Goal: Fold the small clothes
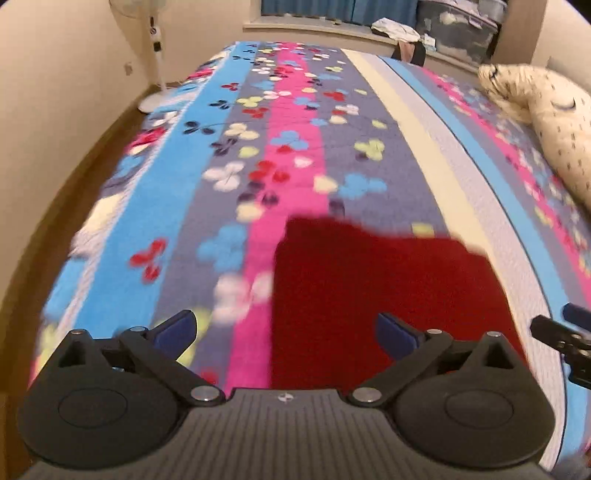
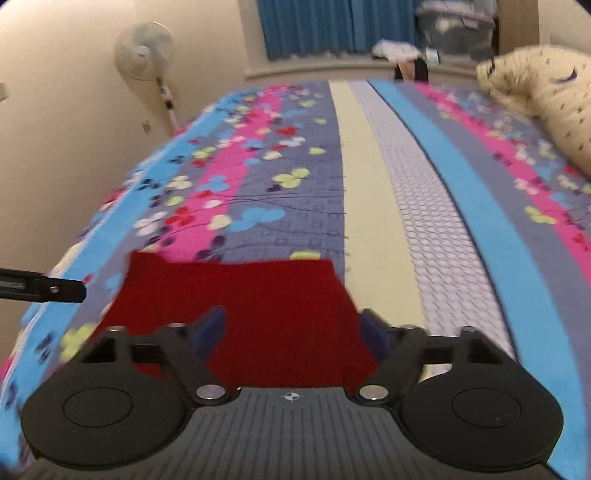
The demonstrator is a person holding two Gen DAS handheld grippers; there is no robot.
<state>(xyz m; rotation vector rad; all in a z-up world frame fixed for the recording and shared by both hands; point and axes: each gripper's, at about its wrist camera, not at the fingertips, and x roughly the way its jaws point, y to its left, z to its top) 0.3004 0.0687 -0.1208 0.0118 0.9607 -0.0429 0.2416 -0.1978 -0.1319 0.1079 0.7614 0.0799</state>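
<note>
Red garment (image 2: 258, 306) under right gripper (image 2: 291, 328) (splayed)

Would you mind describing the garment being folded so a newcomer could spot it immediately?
Start at the bed with its striped, clover-print cover. At its near end, just ahead of both open grippers, lies a dark red cloth. It is the only plain, unpatterned red item there.

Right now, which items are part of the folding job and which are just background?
Job:
- red garment, flat on the bedspread
- left gripper, open
- right gripper, open

Background:
- pillow
- standing fan
- blue curtain
- clothes pile on the sill
</note>
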